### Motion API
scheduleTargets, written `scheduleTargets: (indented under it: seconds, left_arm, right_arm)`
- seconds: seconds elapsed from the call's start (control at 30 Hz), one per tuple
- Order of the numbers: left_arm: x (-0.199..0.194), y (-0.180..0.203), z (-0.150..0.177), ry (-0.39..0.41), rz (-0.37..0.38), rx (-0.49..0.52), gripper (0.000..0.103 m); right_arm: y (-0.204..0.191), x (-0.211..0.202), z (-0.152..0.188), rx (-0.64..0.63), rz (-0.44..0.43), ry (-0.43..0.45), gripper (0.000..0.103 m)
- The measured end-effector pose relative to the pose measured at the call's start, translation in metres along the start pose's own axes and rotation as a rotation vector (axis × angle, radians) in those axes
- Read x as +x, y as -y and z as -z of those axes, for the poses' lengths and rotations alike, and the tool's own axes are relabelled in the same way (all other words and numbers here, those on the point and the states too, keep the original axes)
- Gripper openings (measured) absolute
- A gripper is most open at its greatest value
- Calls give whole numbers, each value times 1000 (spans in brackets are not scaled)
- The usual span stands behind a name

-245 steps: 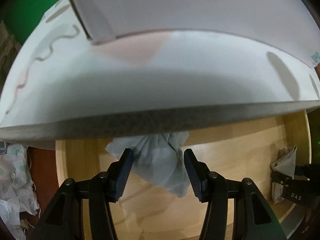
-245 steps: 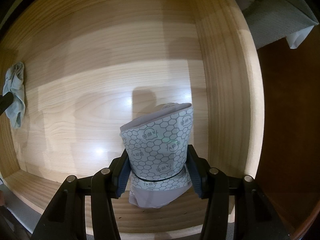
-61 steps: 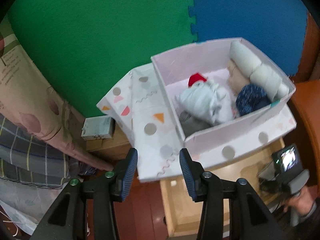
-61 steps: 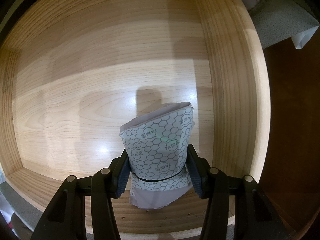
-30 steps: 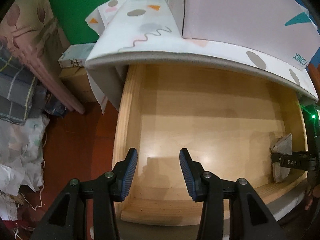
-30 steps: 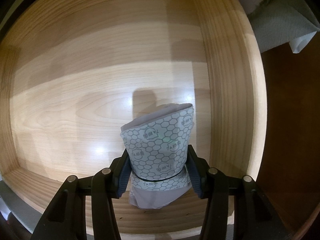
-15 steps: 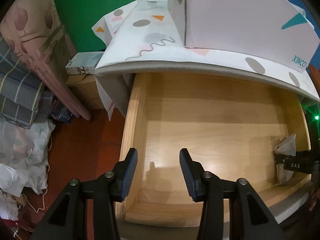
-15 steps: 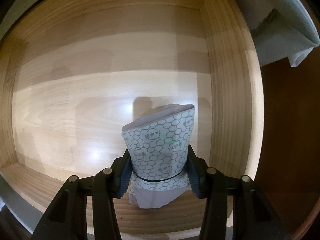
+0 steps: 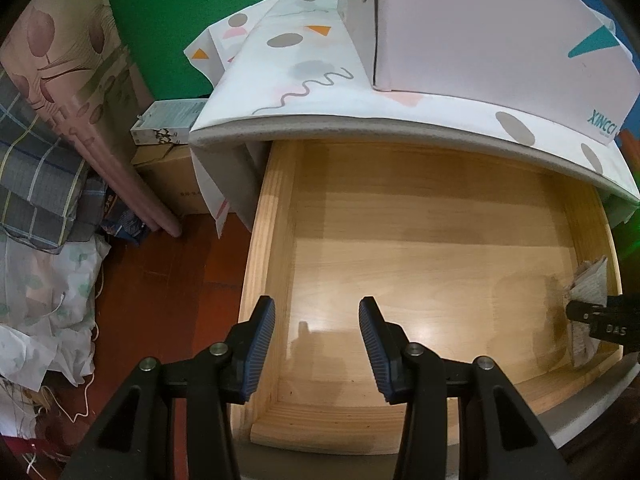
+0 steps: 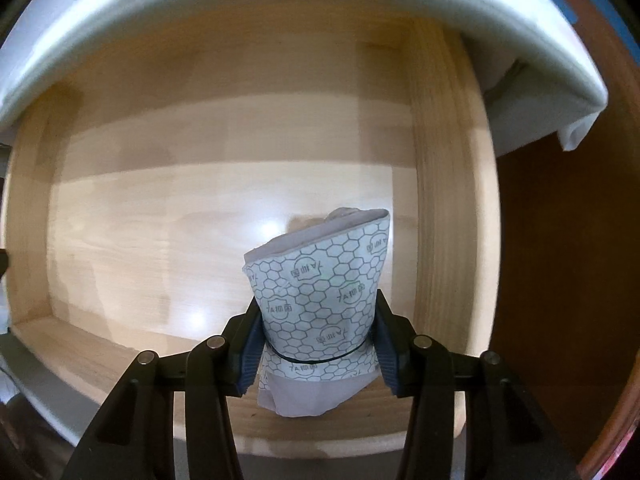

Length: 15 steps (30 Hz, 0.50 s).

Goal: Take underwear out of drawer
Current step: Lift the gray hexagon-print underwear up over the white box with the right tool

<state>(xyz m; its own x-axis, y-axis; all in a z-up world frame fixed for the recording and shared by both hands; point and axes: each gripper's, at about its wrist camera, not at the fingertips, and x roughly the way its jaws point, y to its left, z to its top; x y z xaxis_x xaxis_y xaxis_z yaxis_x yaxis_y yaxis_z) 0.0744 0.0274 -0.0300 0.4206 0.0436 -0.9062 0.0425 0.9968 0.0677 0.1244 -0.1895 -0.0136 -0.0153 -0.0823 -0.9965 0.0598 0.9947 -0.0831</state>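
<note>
We are lifting the last piece of underwear out of the drawer.

Our right tool [image 10: 316, 336] is clamped on the folded, hexagon-printed underwear [image 10: 320, 292], near the drawer's [image 9: 264, 240] front right corner, while our left tool [image 9: 316, 344] hangs empty, jaws partly apart, over the front left corner (the wooden floor looks otherwise bare). Next, we judge, comes a lift clear of the front wall and the overhanging patterned cloth [image 9: 320, 80].

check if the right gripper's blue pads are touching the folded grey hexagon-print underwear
Touching. The right wrist view shows the right gripper with both blue pads pressed against the sides of the folded grey hexagon-print underwear.
</note>
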Motion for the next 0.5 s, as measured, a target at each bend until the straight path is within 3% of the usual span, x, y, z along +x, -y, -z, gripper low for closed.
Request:
scheduleTargets:
  seconds: [0.5]
  left_arm:
    - [0, -3, 0, -5, 1, -16, 45]
  right_arm:
    - [22, -57, 28, -34, -36, 102, 45]
